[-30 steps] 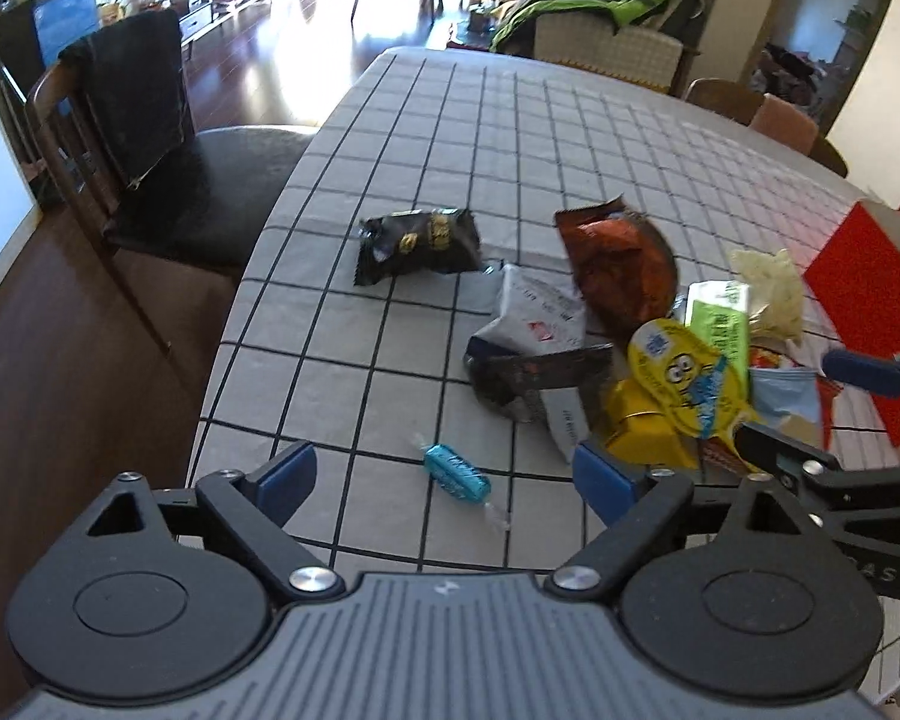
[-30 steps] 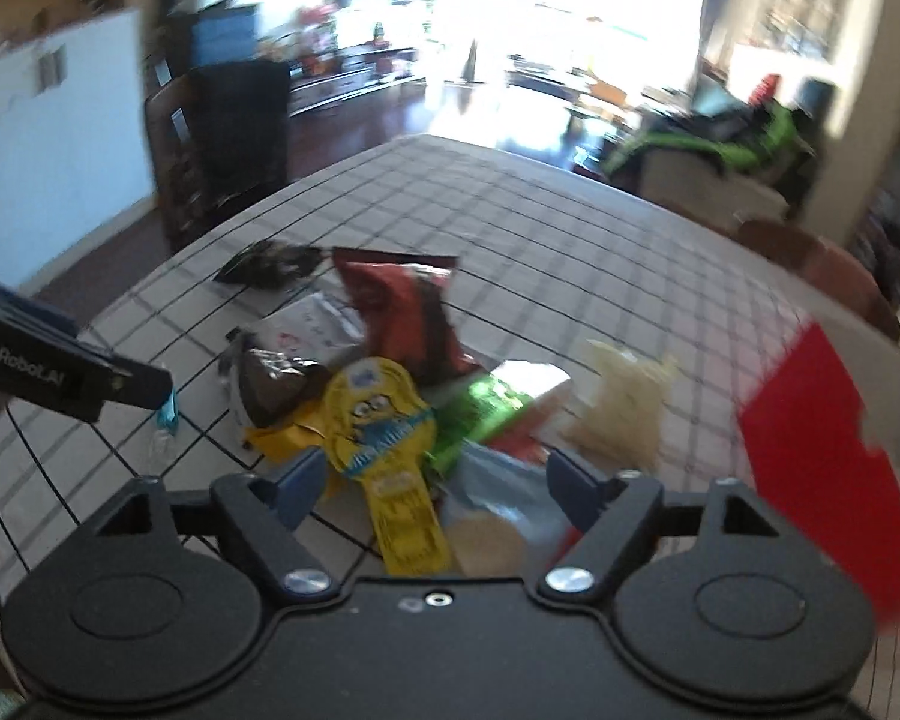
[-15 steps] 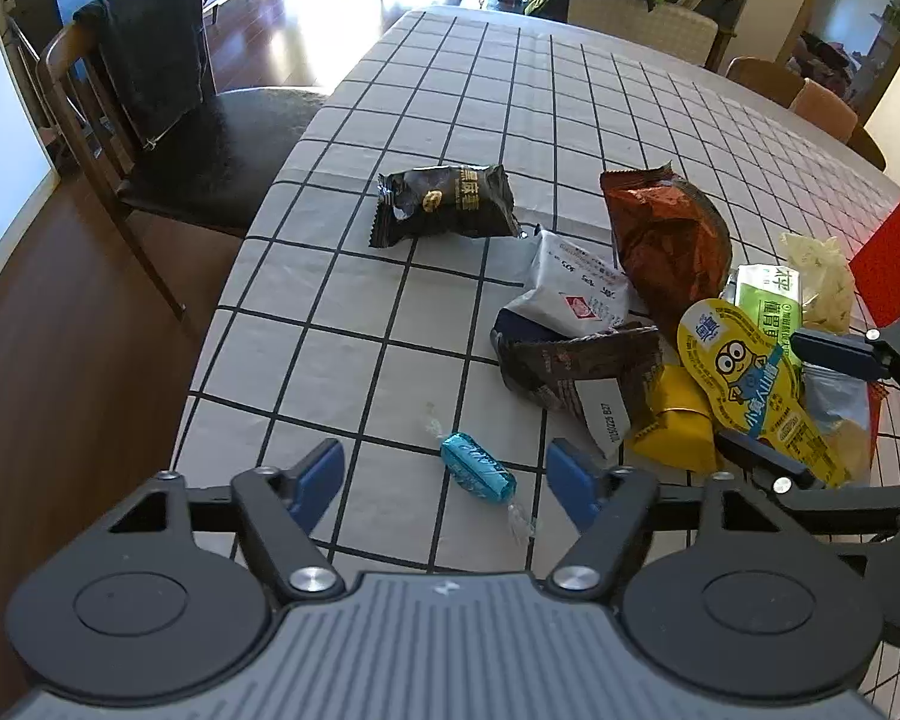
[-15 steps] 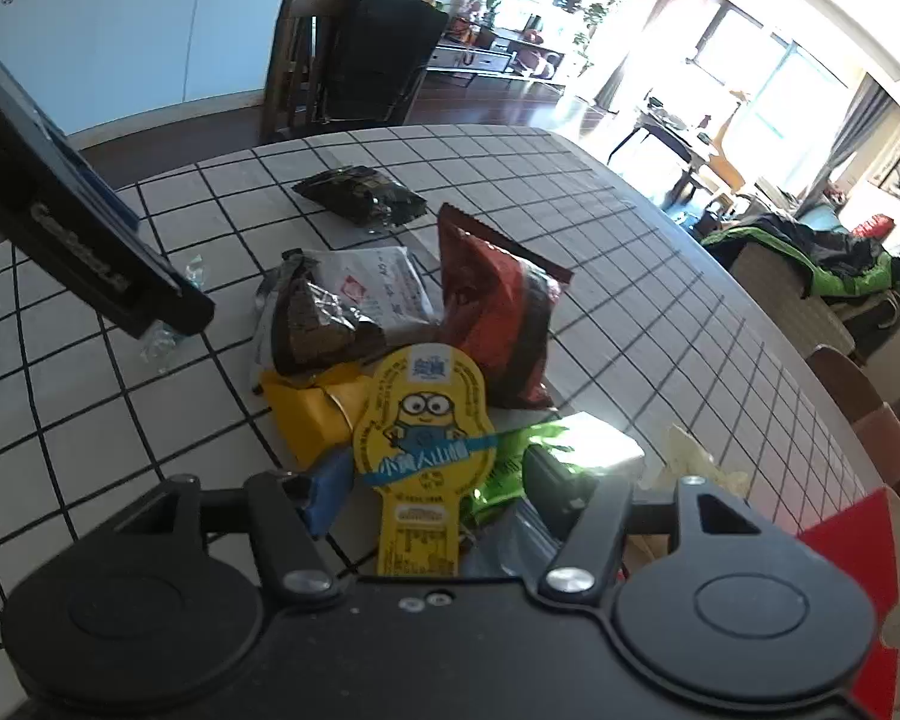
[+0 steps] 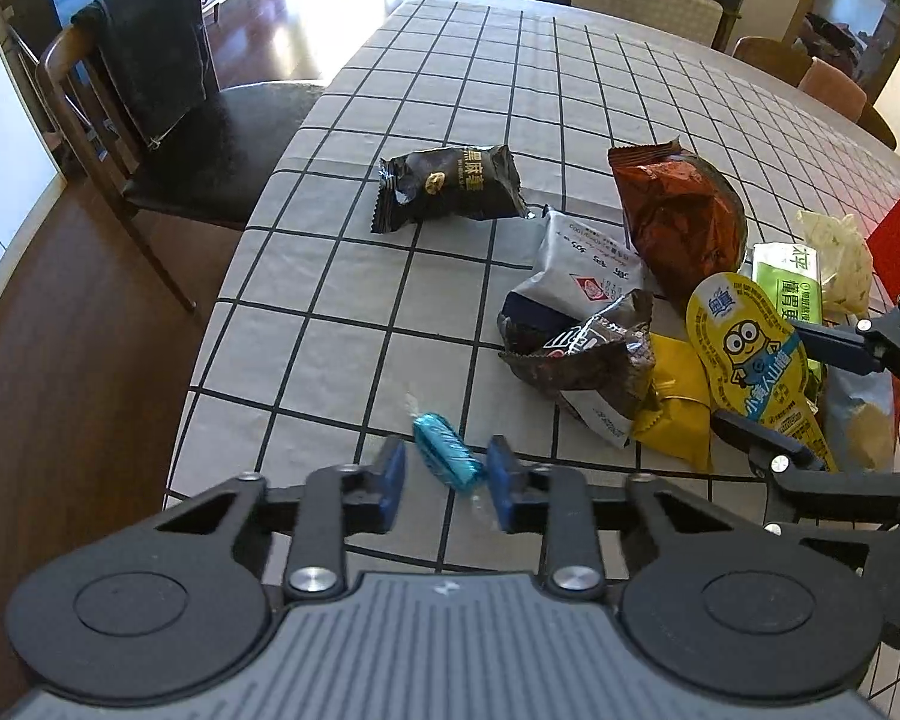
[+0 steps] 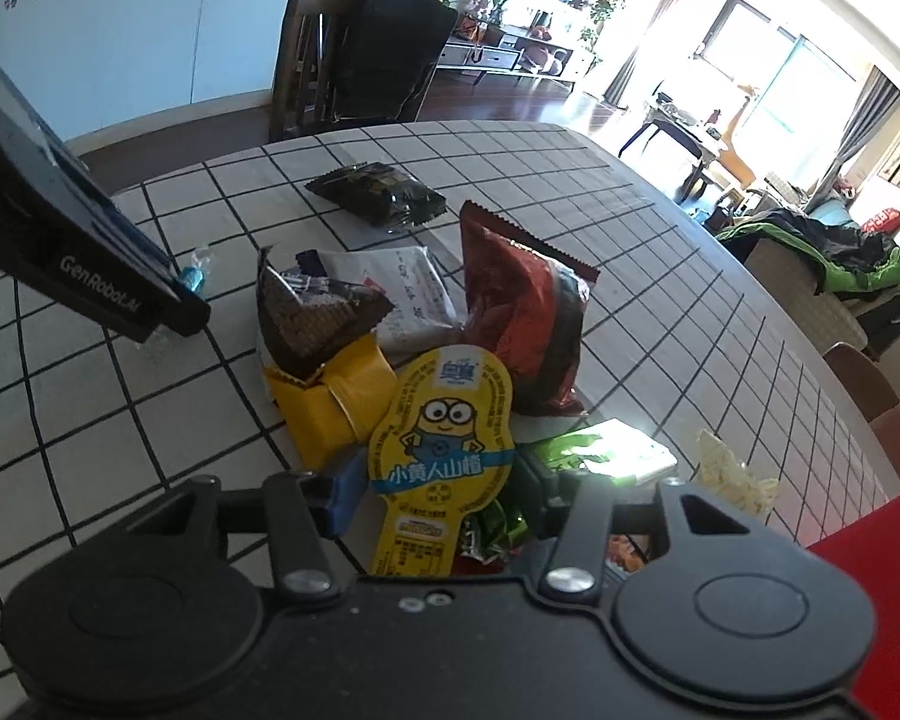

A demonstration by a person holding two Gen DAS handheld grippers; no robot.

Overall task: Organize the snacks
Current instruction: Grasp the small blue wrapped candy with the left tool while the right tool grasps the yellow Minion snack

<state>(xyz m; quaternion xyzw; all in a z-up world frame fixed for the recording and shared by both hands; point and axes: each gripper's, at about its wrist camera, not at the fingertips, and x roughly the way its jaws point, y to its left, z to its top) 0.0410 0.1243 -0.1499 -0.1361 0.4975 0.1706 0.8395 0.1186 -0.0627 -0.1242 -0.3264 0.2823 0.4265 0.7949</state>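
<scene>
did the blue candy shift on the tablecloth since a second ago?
No. The blue candy lies on the same grid square of the tablecloth, beside the same line. The left gripper has been closing around it.

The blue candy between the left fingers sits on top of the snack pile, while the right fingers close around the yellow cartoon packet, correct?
Not quite. The blue candy lies alone on the checked tablecloth, apart from the pile, as the left wrist view shows. The left gripper frames it, and the right gripper does close around the yellow cartoon packet.
</scene>
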